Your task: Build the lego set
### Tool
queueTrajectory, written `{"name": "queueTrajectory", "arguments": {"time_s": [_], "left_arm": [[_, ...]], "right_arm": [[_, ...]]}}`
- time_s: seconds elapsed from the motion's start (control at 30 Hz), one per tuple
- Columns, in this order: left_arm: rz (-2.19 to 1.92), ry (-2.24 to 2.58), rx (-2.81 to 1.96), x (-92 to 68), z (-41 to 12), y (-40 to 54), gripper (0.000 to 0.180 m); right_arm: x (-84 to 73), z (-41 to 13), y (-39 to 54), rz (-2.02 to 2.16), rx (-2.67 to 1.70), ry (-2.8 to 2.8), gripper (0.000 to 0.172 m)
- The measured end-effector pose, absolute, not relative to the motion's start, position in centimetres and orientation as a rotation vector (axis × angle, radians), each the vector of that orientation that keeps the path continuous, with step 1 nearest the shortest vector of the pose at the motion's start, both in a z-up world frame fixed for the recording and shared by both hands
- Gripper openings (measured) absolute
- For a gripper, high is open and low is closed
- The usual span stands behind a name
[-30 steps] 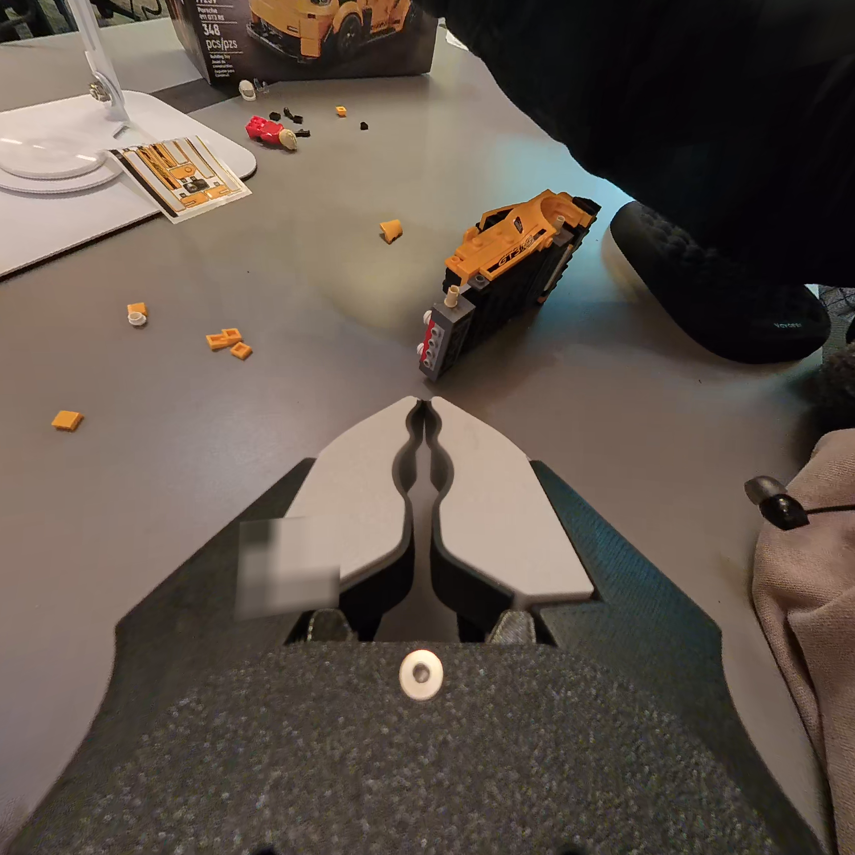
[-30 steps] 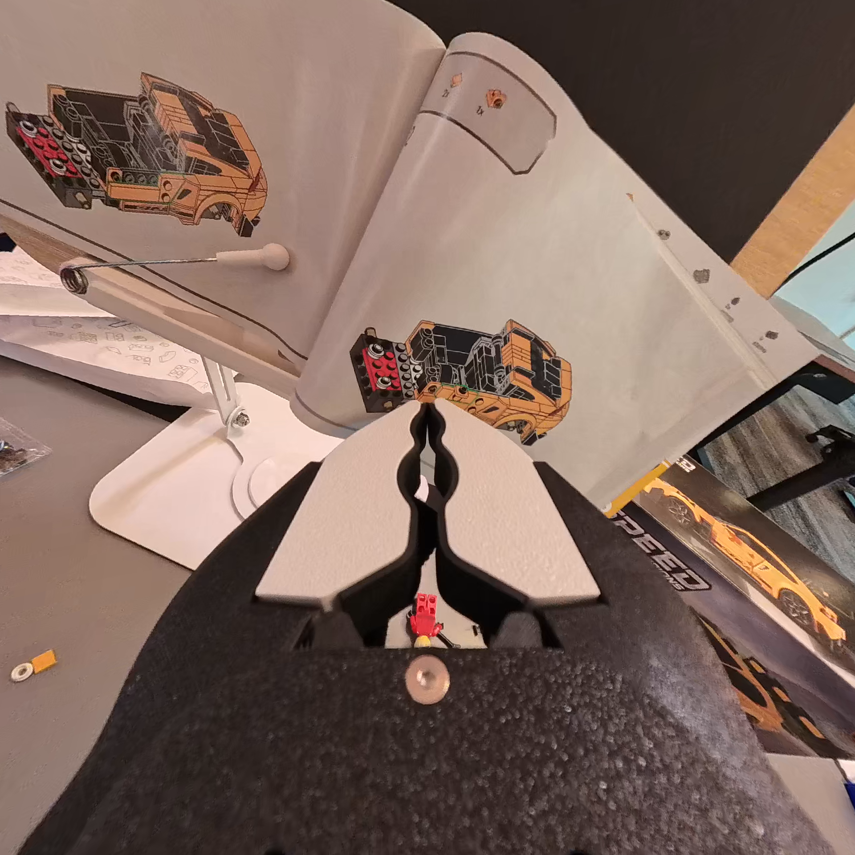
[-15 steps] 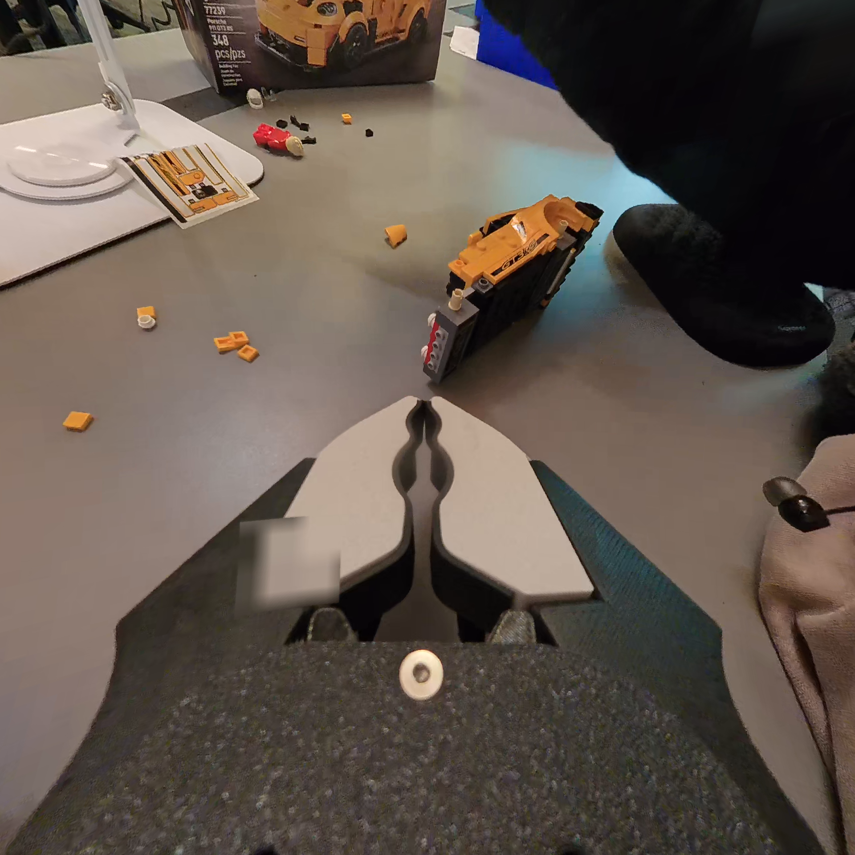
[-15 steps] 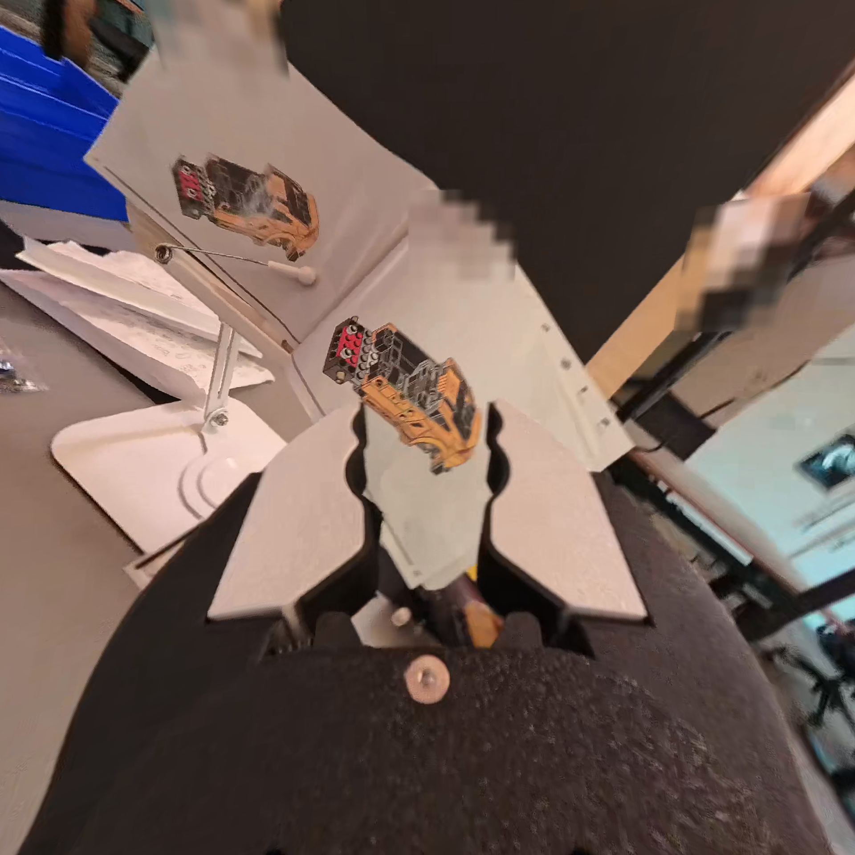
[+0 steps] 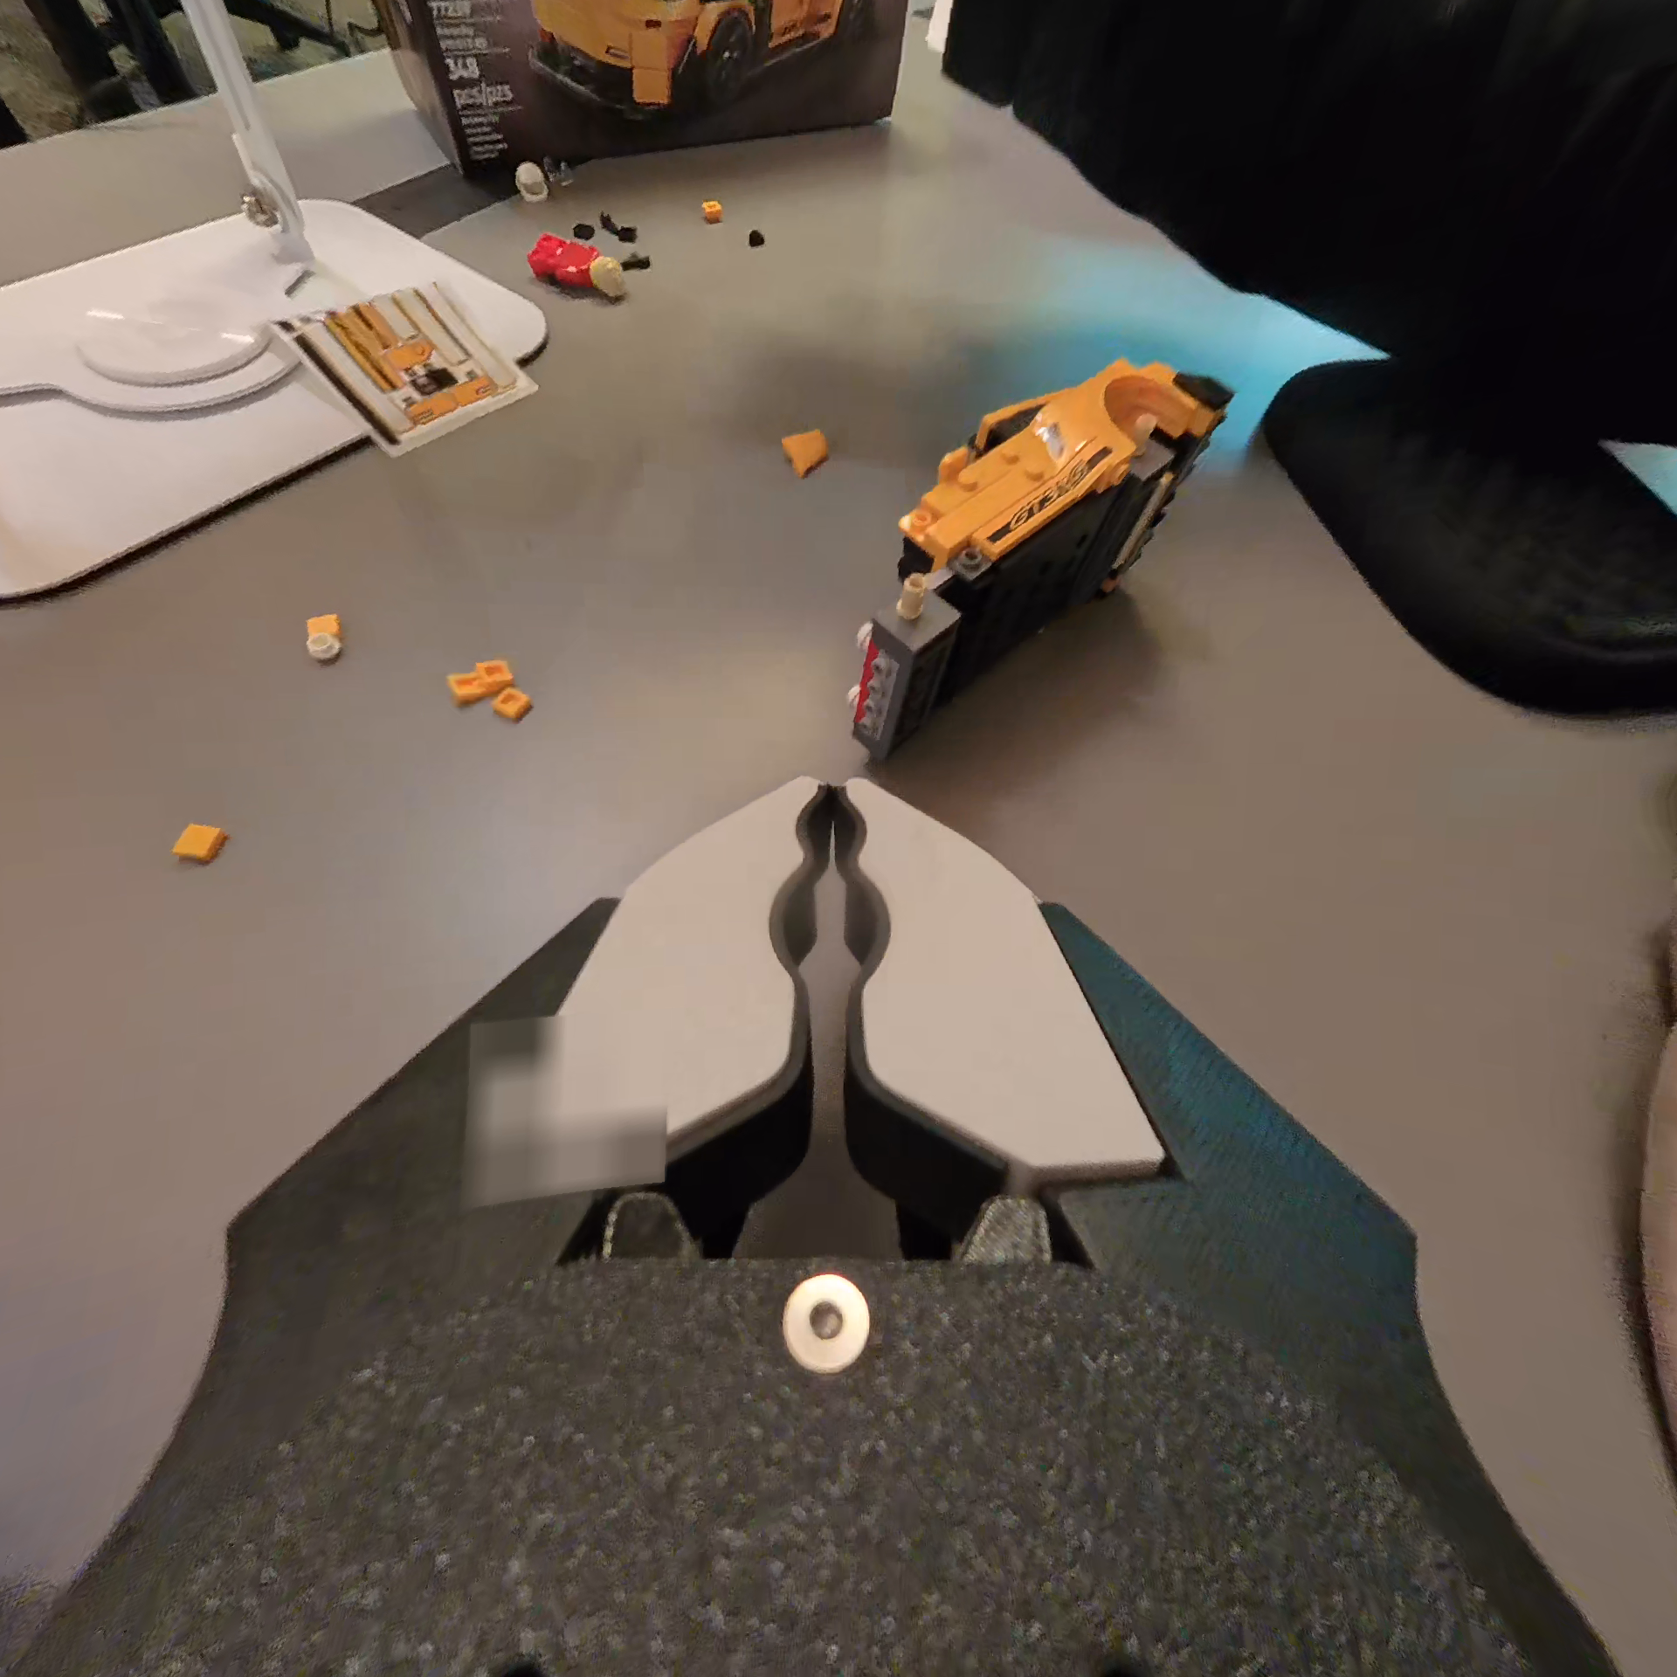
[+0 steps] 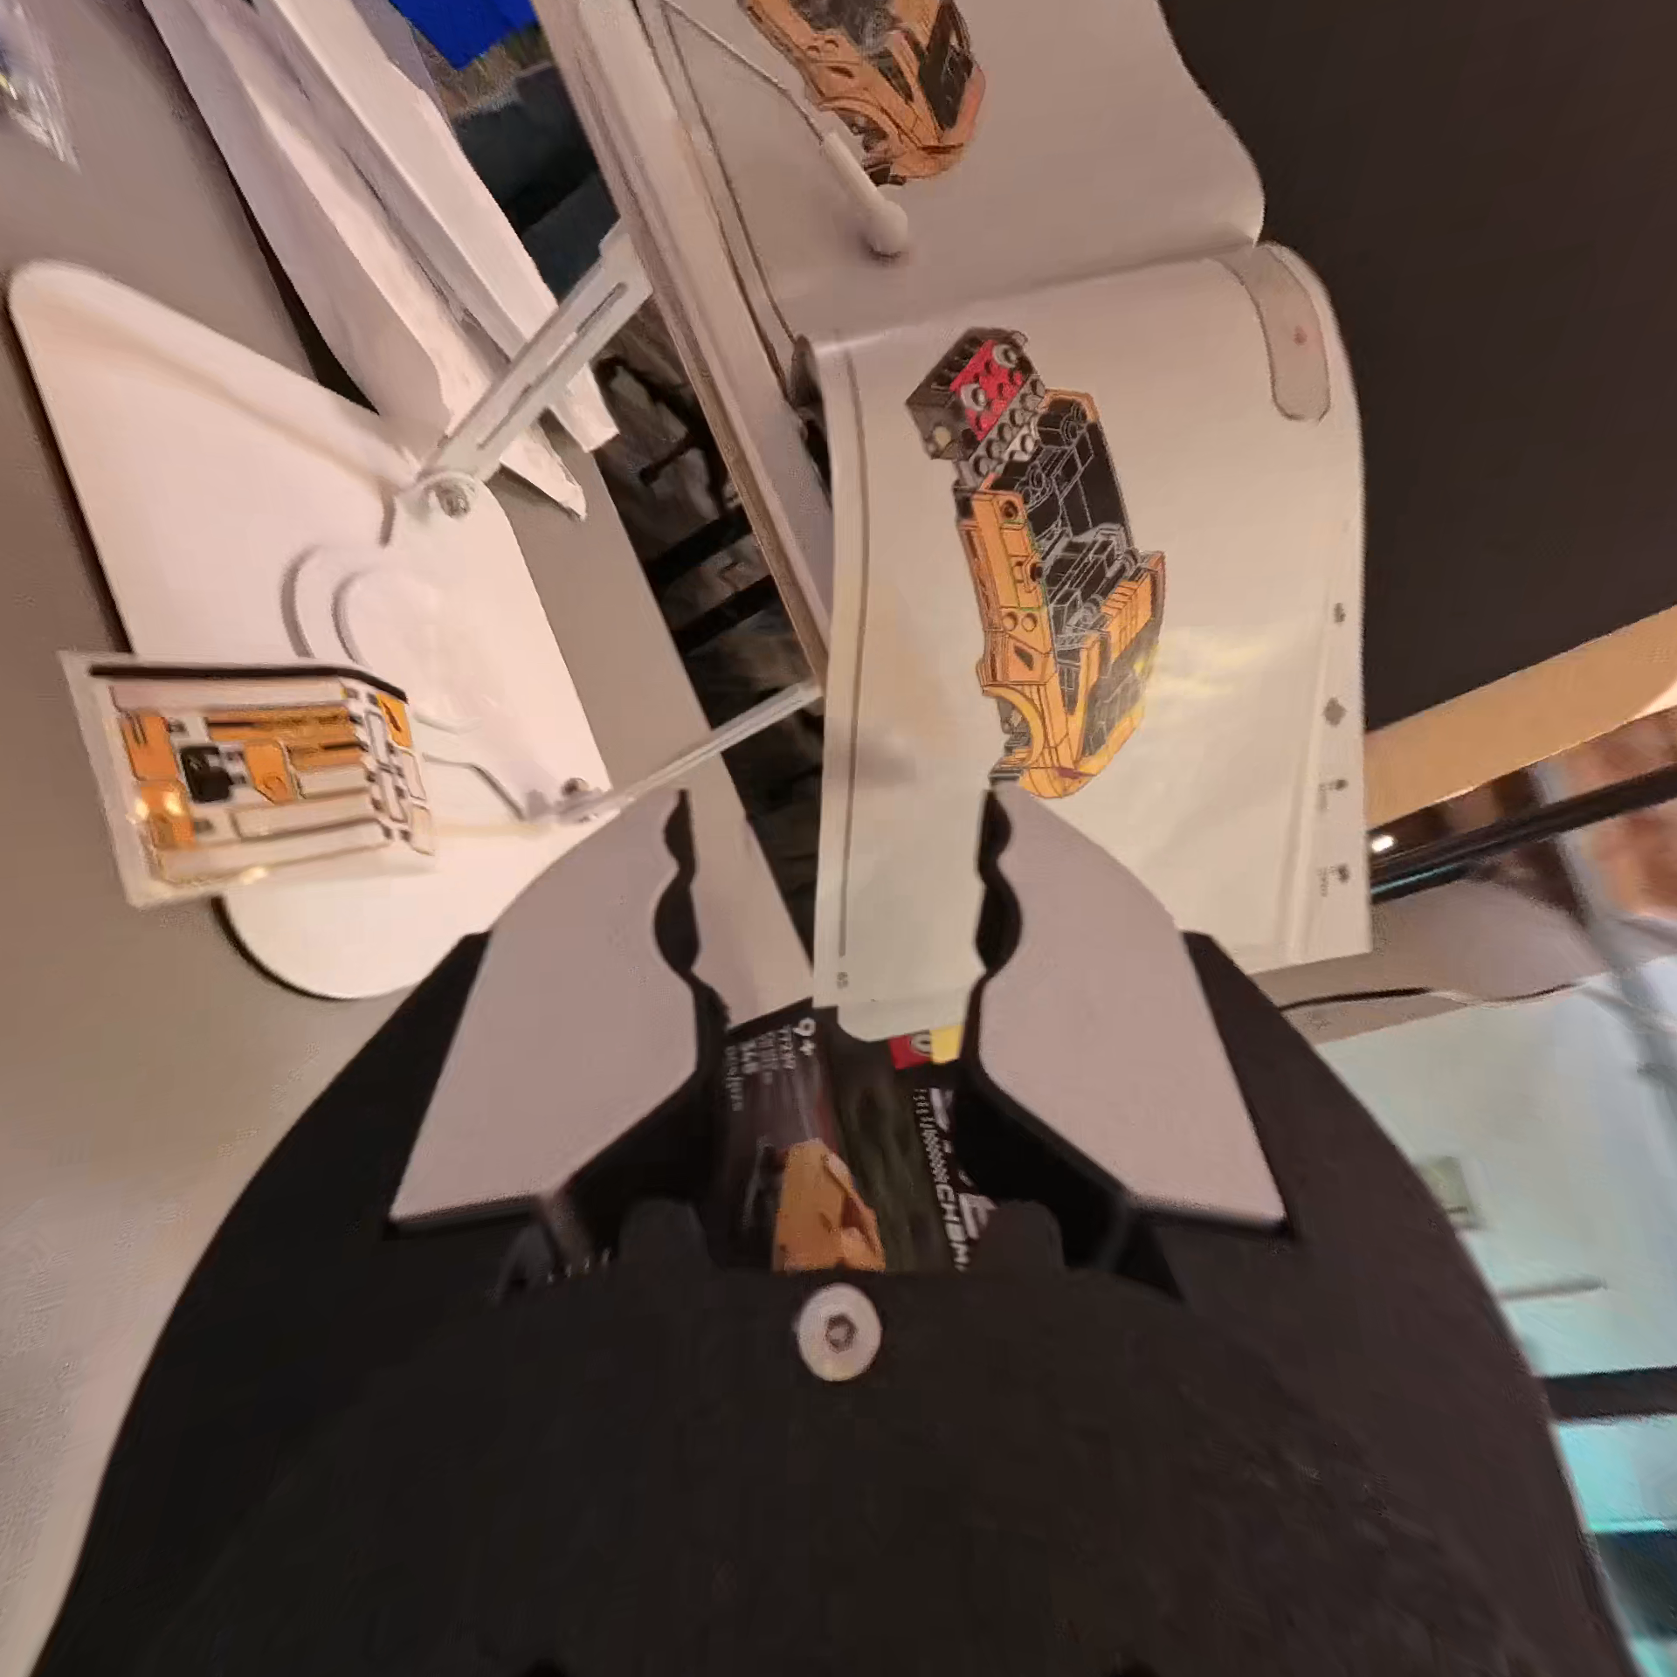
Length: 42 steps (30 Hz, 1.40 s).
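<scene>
Half-built orange brick car (image 5: 1034, 544) lies on its side, long axis diagonal, red-studded end toward the closed, empty left gripper (image 5: 830, 788); right gripper (image 6: 835, 808) gapes wide, holding nothing

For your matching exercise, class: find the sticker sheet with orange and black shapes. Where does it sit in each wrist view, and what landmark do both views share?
Left wrist view: the sticker sheet lies upper left, overlapping the near edge of the white stand base.
Right wrist view: sticker sheet at mid left, overlapping the same base.
Shared landmark: the white stand base.
</scene>
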<state>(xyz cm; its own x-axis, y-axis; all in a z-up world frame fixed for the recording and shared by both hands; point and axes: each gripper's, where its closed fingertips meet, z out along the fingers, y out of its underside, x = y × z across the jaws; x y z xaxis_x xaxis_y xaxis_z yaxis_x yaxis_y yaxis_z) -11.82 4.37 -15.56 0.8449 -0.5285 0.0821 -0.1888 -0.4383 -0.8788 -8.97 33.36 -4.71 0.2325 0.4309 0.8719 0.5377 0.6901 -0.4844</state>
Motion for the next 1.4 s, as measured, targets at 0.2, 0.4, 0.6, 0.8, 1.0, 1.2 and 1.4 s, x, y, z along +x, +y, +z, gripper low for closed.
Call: {"name": "queueTrajectory", "arguments": {"time_s": [0.2,0.4,0.6,0.8,1.0,1.2,1.4], "left_arm": [[-0.400,0.609,-1.996,-10.4,-12.8,6.6,0.000],[-0.240,0.761,-1.955,-8.8,-8.7,11.5,0.004],[0.119,0.879,-1.848,-9.0,-3.5,20.0,0.020],[0.307,1.001,-1.715,-8.2,-0.4,27.1,0.027],[0.313,1.195,-1.694,-6.5,-0.8,30.0,0.023],[0.154,1.270,-1.746,-6.0,-1.8,30.6,0.017],[0.009,1.247,-1.788,-6.2,-1.5,30.6,0.013]], "right_arm": [[-7.3,-4.8,34.6,-0.120,-0.822,-1.426,0.010],[-6.6,-4.5,34.2,0.067,-0.885,-1.499,0.001],[-6.2,-3.7,32.8,0.482,-1.147,-1.556,0.001],[-5.7,-2.2,31.1,0.728,-1.353,-1.643,0.001],[-5.5,-1.3,30.3,0.861,-1.451,-1.724,0.000],[-5.3,-1.0,30.2,0.902,-1.479,-1.774,0.001],[-5.2,-1.2,30.1,0.959,-1.526,-1.799,0.000]]}}
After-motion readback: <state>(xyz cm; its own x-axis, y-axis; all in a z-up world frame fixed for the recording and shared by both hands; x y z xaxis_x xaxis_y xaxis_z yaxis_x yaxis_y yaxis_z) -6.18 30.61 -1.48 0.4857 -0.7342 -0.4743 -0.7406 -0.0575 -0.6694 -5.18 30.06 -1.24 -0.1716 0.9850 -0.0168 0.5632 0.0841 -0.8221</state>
